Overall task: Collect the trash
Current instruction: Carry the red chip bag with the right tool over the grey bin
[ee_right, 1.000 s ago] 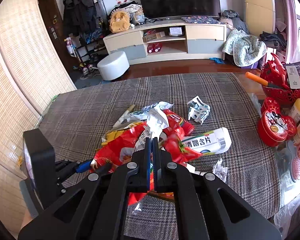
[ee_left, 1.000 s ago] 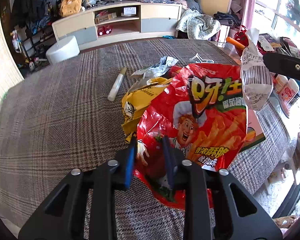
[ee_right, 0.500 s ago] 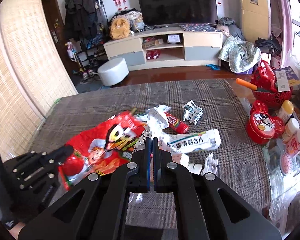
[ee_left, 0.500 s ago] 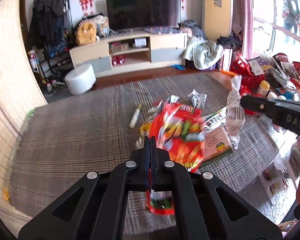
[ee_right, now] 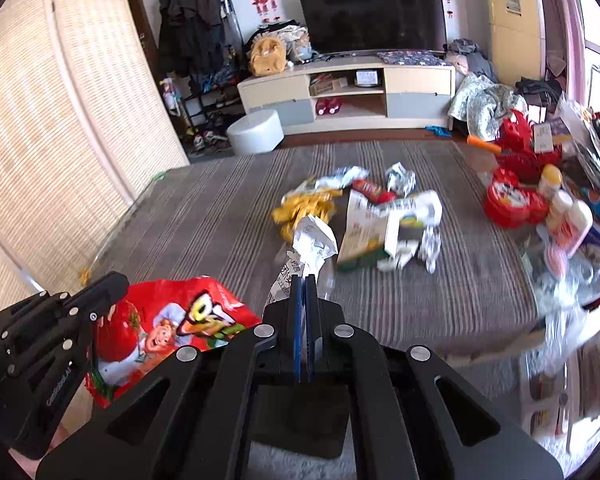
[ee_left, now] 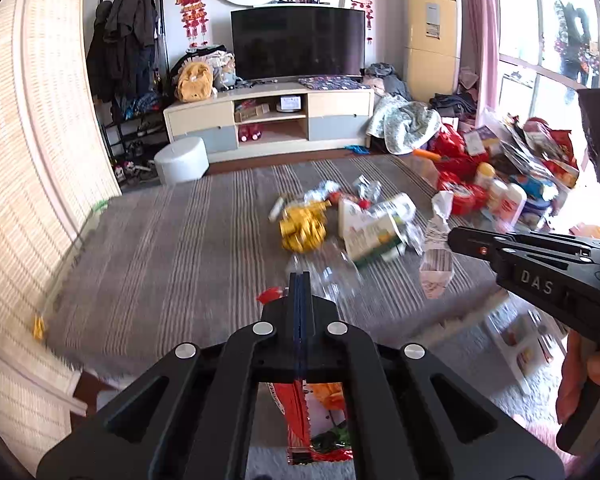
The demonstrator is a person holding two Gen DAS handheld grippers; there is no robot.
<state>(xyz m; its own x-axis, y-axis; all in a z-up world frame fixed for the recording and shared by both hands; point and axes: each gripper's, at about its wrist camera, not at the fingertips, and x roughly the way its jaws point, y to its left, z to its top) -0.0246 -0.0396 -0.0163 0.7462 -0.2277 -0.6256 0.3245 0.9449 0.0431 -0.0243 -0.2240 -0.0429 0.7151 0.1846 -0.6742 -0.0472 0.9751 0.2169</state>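
Left wrist view: the left gripper (ee_left: 300, 280) has its jaws pressed together on a red snack bag (ee_left: 314, 420), which hangs below the fingers, clear of the plaid-covered worktop (ee_left: 172, 248). To the right, the right gripper (ee_left: 456, 238) is clamped on a crumpled white wrapper (ee_left: 436, 256), also lifted off the cloth, and a hand (ee_left: 580, 376) shows at the frame's edge beneath it. The right wrist view confirms both grips: the white wrapper rises from between the closed jaws at centre, and the red snack bag dangles from the left gripper at lower left. Farther along the worktop lies the remaining trash: a yellow wrapper (ee_left: 304, 228), a white and green carton (ee_left: 370, 236) just beside it, and some crumpled silver wrappers (ee_right: 400, 178) behind. Red tins and bottles (ee_right: 540, 204) crowd the right-hand side
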